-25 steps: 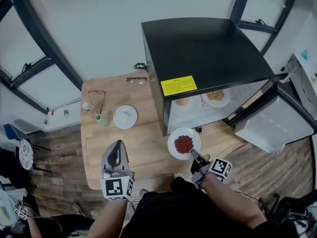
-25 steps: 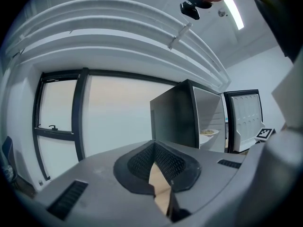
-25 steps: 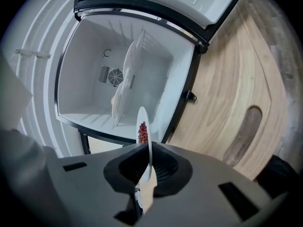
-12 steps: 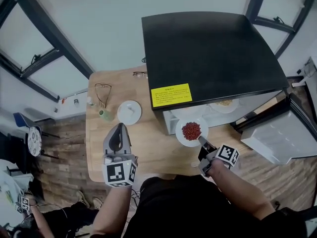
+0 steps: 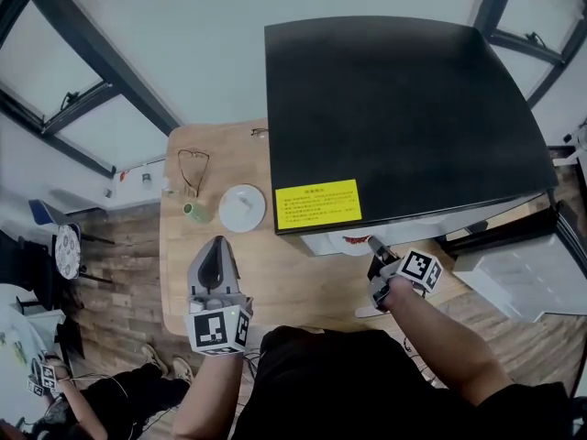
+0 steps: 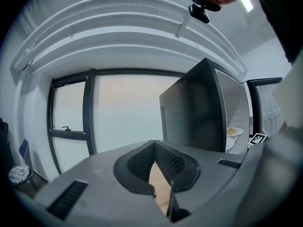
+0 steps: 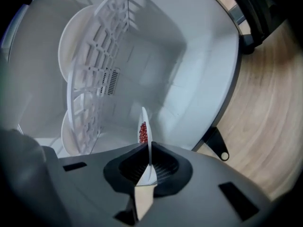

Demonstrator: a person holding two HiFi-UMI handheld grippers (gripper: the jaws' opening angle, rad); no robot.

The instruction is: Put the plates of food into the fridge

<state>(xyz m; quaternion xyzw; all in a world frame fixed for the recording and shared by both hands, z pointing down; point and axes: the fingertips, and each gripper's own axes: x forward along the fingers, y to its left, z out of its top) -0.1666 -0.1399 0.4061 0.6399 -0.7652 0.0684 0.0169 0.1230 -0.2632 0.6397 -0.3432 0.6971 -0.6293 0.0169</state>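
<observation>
holding the plate of red food (image 7: pixel 143 126) by its rim, the right gripper (image 5: pixel 374 246) has its jaws clamped on the thin white edge. the plate stands edge-on in that gripper's view, already inside the fridge (image 5: pixel 394 108)'s white cavity, beside the shelf rack (image 7: pixel 102 65). whether it touches a surface yet i cannot tell. from the head view almost all of it is hidden under the black fridge top.

the left gripper (image 5: pixel 215 262) hangs over the wooden table (image 5: pixel 275 273) with its jaws together and nothing between them.

judging progress: this looks well along. two white plates (image 7: pixel 71 41) already sit on the far side of the shelf rack, and the left gripper view shows a plate of pale food (image 6: pixel 233 132) inside the open fridge. what seems left for this one is to set it down and let go.

on the table a small white plate (image 5: pixel 242 208) remains near a green cup (image 5: pixel 193 212) and a pair of glasses (image 5: pixel 193 166), well apart from the fridge opening. whether it carries food is too small to tell, so it may or may not count as a last plate to move.
</observation>
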